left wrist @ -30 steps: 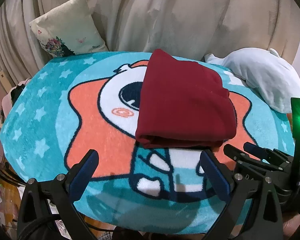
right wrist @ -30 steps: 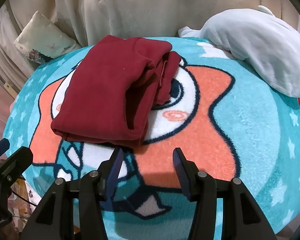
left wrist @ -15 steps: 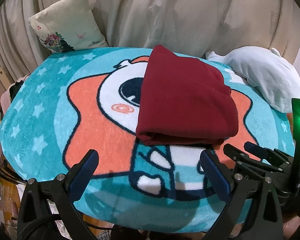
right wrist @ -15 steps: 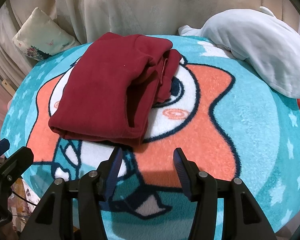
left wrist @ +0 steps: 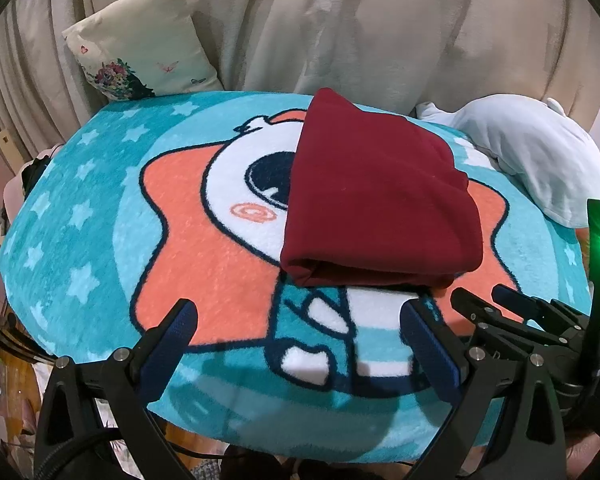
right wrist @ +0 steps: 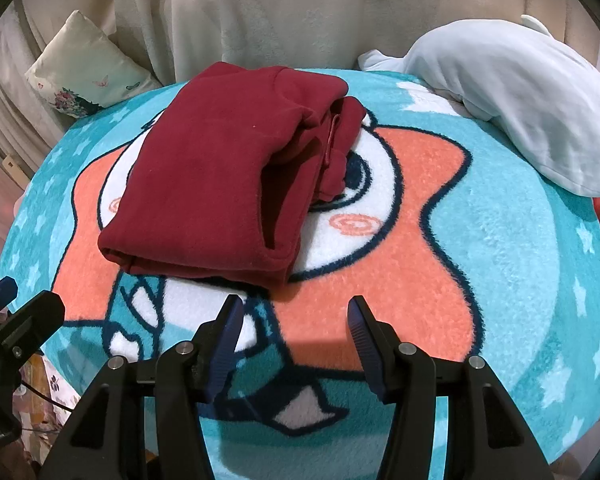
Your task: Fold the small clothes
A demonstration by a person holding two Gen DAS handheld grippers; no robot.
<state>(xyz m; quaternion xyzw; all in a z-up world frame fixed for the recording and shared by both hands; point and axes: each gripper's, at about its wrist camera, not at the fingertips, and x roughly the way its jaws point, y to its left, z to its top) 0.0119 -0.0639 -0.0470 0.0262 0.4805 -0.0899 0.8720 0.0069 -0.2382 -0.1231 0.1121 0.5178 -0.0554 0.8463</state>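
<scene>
Bare blanket (right wrist: 500, 240) lies open ahead and to the right of the right tongs (right wrist: 296, 332). The folded red garment (right wrist: 220, 184) blocks just ahead-left; a white pillow (right wrist: 520, 108) bounds the far right.

Legible text: none in either view. Floral cushion (left wrist: 140, 36) bears a small printed mark near its lower edge, too small to read. Cartoon blanket (left wrist: 80, 216): pictures only, no lettering.
</scene>
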